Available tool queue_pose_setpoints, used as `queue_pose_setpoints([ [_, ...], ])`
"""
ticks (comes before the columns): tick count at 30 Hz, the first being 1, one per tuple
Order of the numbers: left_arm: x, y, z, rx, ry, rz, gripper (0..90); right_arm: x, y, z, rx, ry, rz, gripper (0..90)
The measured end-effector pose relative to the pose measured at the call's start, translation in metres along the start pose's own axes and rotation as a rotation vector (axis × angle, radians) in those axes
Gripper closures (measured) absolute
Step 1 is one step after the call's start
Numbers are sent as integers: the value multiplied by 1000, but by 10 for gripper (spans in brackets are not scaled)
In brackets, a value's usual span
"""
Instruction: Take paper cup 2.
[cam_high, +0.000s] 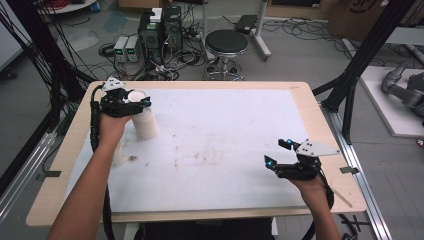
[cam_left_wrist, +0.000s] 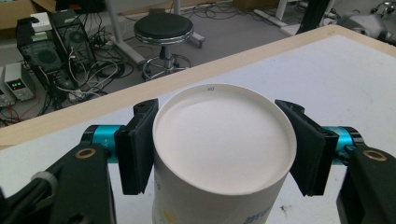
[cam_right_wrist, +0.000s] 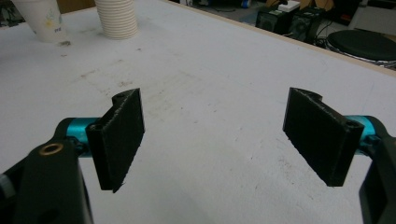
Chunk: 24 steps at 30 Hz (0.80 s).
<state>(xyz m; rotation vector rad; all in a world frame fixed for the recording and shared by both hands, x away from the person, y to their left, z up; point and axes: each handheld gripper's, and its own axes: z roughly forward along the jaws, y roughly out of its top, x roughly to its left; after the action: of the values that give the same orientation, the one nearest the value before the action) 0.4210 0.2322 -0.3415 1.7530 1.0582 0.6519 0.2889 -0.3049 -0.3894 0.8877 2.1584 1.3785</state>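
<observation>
A stack of white paper cups (cam_high: 145, 124) stands upside down at the left of the white mat, and it appears ribbed at the top of the right gripper view (cam_right_wrist: 116, 19). My left gripper (cam_high: 132, 102) is at the top of the stack, its pads (cam_left_wrist: 136, 149) pressing on both sides of the topmost cup (cam_left_wrist: 224, 135), whose flat base faces up. A single printed paper cup (cam_high: 119, 152) stands beside my left forearm, also visible as (cam_right_wrist: 44, 19). My right gripper (cam_high: 277, 152) hovers open over the right of the mat, with nothing between its pads (cam_right_wrist: 120, 135).
The white mat (cam_high: 225, 135) covers a wooden table (cam_high: 320, 130). Brown stains mark the mat's middle (cam_high: 195, 157). Beyond the far edge are a black stool (cam_high: 226, 42), power supplies and computer cases (cam_high: 160, 32) with cables on the floor.
</observation>
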Motion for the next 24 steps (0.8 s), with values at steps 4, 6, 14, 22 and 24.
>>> queue_pose_setpoints([
  [4,1,0,0,-5,-2,-8,341,0,0,0,-2,1,-5,212],
  [6,1,0,0,-6,-2,-4,341,0,0,1,-3,2,-3,212],
  [14,1,1,-2,-22,-3,-4,342,1,0,1,1,4,1,212],
  [22,0,6,-11,-66,-5,-14,350,1,1,1,2,4,2,212],
  [24,-1,10,-14,-71,4,2,352,0,1,1,4,3,-1,212],
])
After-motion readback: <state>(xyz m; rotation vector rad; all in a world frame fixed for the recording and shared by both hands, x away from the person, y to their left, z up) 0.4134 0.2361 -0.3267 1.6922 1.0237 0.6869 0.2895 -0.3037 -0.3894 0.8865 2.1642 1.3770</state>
